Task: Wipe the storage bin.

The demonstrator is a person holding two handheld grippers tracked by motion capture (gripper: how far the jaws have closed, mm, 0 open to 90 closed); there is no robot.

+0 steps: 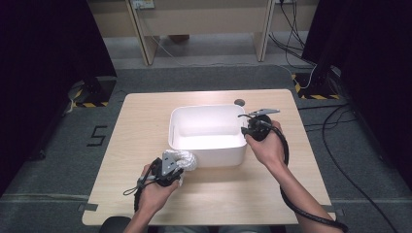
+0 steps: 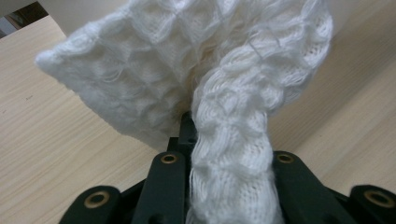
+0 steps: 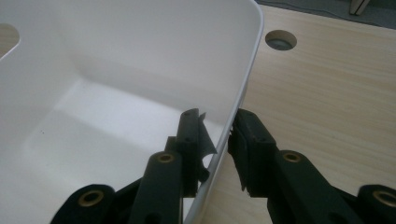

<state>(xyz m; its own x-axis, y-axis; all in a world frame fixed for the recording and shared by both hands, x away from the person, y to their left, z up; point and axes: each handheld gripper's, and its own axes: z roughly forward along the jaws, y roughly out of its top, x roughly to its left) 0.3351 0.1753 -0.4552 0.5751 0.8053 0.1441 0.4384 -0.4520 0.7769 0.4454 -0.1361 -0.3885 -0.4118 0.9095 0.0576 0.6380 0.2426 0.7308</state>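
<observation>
On the light wooden table (image 1: 145, 121) a white plastic bin (image 1: 206, 155) stands a little right of the middle, its open top facing up and its inside bare and bright. The left gripper (image 1: 180, 165) sits near the table's near-left part, just beside the bin's near-left corner. Its jaws are clamped on a white knitted cloth (image 1: 187, 159), which bunches up against the bin's near wall. In the left gripper view the knitted cloth (image 2: 205, 74) rises from between the two black jaws as a thick twisted band and fans out above them into a wide, honeycomb-patterned fold, with the wooden tabletop (image 2: 56, 154) behind it.

The right gripper (image 1: 247, 127) is at the bin's right rim, held by the person's right hand (image 1: 268, 145) from the near-right side. In the right gripper view its jaws straddle the bin wall (image 3: 240, 88), one jaw inside the bin and the other outside over the table. The jaws stand apart, and a narrow gap shows between the outer pad and the wall, so they are not pressing on it. A round cable hole (image 3: 280, 40) lies in the tabletop just beyond the bin's far-right corner.
</observation>
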